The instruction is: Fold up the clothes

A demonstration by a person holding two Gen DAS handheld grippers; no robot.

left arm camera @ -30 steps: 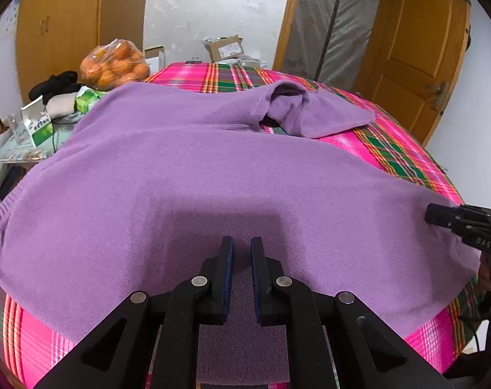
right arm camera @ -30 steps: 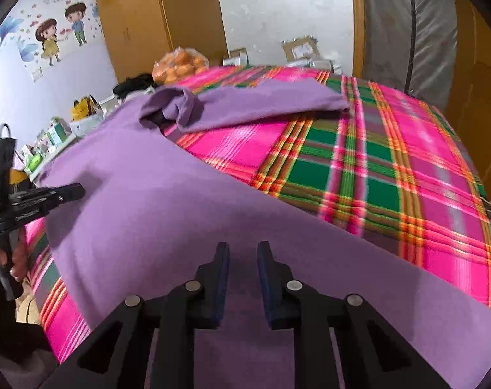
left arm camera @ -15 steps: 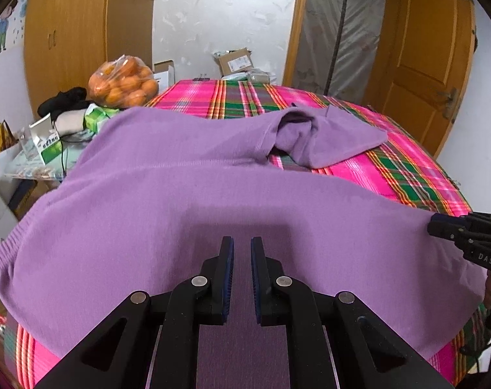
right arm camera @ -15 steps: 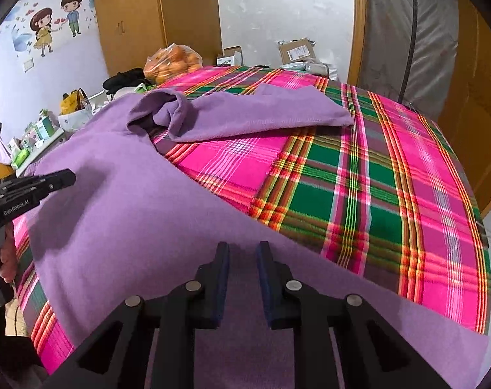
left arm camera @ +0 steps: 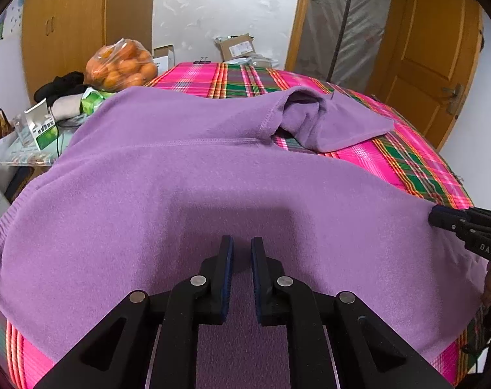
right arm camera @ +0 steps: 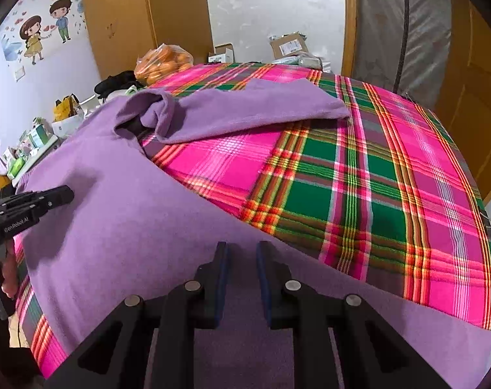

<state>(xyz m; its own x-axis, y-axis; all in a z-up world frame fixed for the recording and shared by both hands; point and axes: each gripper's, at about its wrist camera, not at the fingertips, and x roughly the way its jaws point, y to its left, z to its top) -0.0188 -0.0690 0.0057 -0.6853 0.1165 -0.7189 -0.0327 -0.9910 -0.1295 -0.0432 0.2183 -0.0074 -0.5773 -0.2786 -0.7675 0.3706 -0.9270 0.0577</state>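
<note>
Lighting: bright, even, diffuse indoor. Shadows: soft grey patch on purple garment (left arm camera: 213, 168) ahead of each gripper. Focus: sharp, no motion blur. Distortion: strong fisheye curvature, black vignetted corners.

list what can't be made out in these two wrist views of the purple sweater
- Purple fleece sweater: near hem, left wrist view, hidden behind the left gripper.
- Right gripper: whether it pinches cloth, own fingers hide it.
- Small white and green box: print too small.
- Pink and green plaid blanket: what it covers, hidden.
</note>
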